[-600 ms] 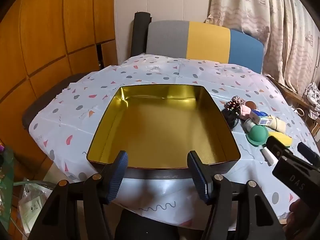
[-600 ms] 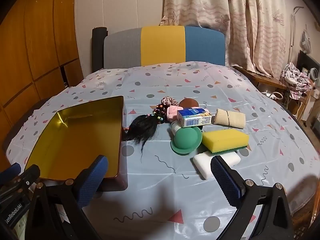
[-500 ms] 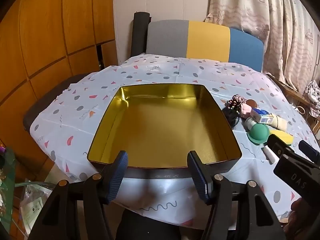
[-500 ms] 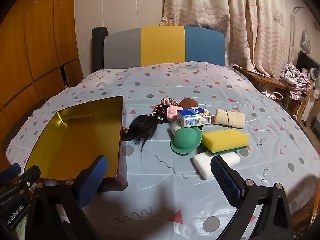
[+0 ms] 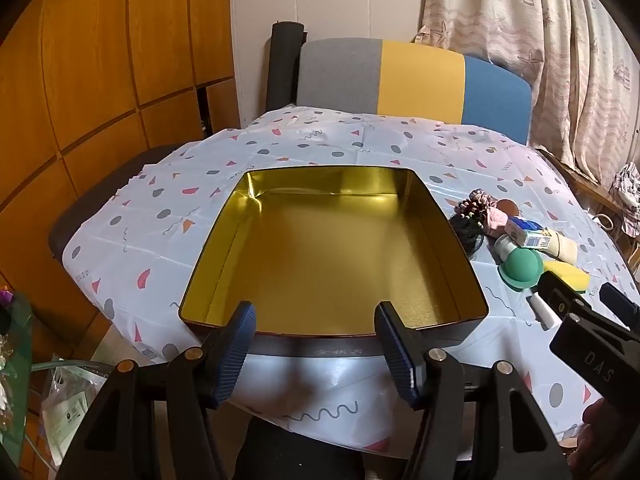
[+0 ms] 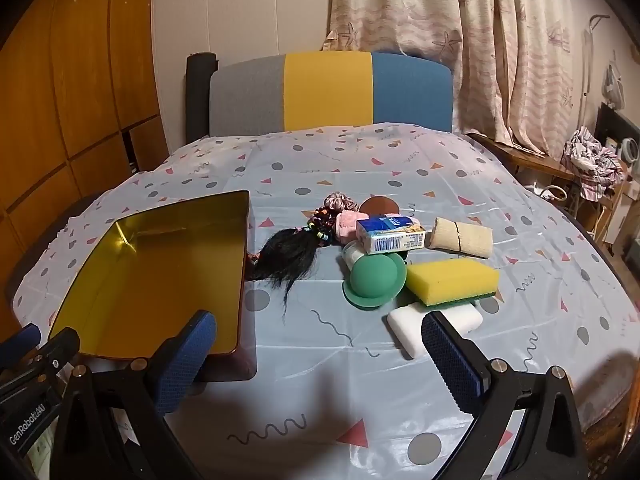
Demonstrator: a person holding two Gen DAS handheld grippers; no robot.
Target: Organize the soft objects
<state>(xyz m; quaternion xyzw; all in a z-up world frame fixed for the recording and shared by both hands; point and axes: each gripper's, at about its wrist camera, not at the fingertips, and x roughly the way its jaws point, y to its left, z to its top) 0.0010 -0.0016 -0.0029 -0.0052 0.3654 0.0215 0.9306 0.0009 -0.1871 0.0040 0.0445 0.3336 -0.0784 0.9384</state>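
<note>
Left wrist view: the left tongs [image 5: 314,344] stand spread with nothing between them, poised over the near rim of the gold tin [image 5: 452,240]. The right tongs [image 6: 320,354] are spread wide and empty above the desk [image 6: 400,160]. Right of the tin lie the black hairpiece [image 6: 290,254], green dome [image 6: 374,278], yellow sponge [image 6: 452,280], white soap bar [image 6: 404,324], blue carton [image 6: 390,234] and beige roll [image 6: 460,236].
</note>
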